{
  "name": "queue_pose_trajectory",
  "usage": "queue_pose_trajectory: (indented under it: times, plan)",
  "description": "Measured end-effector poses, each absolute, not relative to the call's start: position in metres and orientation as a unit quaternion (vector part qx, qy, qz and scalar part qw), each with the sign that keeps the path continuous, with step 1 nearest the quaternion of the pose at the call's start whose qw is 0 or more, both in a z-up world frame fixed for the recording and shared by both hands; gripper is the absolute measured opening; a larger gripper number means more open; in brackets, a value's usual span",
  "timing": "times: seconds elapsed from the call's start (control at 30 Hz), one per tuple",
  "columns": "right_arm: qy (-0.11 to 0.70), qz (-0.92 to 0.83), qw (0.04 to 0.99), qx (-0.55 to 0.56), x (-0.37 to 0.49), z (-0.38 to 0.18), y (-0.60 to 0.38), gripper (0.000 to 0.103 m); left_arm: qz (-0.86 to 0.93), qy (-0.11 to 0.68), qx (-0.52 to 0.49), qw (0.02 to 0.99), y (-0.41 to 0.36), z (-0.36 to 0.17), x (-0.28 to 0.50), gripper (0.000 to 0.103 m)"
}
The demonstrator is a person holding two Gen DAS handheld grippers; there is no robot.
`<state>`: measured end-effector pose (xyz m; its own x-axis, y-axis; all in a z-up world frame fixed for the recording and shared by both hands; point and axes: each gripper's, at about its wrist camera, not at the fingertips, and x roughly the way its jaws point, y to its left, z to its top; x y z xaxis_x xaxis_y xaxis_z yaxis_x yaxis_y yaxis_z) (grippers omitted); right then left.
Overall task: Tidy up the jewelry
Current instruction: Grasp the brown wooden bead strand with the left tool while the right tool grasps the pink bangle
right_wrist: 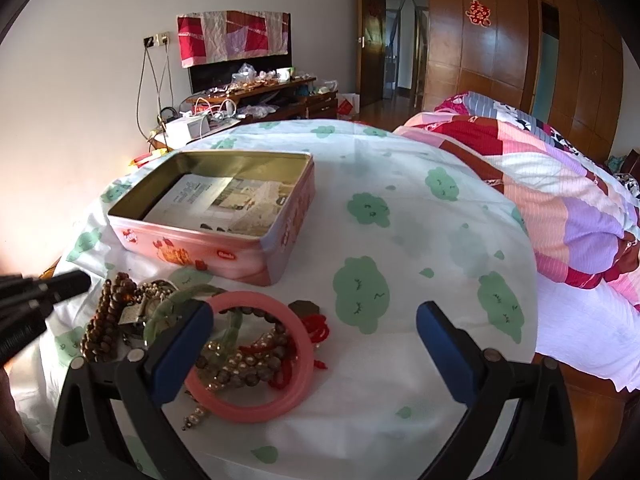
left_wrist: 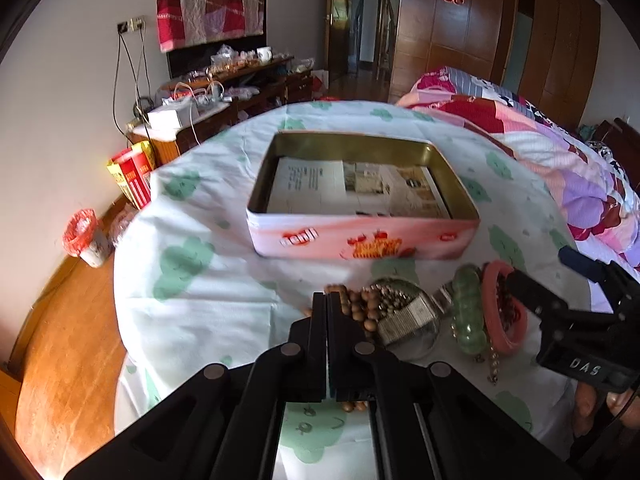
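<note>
A pile of jewelry lies on the cloth-covered table: a pink bangle, a green jade bracelet, brown wooden beads, a metal watch, pearl and dark bead strands and a red cord. An open pink tin lined with printed paper stands behind the pile; it also shows in the right wrist view. My left gripper is shut, its tips right at the wooden beads; whether it pinches them I cannot tell. My right gripper is open over the pink bangle.
The table wears a white cloth with green shapes. A bed with a patchwork quilt lies to the right. A cluttered wooden cabinet stands along the far wall. A small bin with a red bag and red boxes sit on the floor at left.
</note>
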<state>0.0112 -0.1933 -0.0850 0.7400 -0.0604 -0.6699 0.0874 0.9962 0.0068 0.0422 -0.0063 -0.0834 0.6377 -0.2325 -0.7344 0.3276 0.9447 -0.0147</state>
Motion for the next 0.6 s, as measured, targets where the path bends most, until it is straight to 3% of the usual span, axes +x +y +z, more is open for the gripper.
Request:
queue_pose_trajectory:
  times: [0.3, 0.5, 0.6]
  plan:
    - [0.384, -0.022, 0.923, 0.009, 0.018, -0.099, -0.194, 0.071, -0.156, 0.405, 0.030, 0.900, 0.006, -0.085, 0.051, 0.000]
    - [0.400, -0.005, 0.917, -0.012, 0.024, -0.114, -0.188, 0.040, -0.133, 0.428, 0.027, 0.893, 0.005, -0.093, 0.053, 0.002]
    - [0.396, 0.005, 0.918, -0.018, 0.023, -0.114, -0.186, 0.023, -0.121, 0.445, 0.034, 0.887, 0.002, -0.100, 0.054, 0.017]
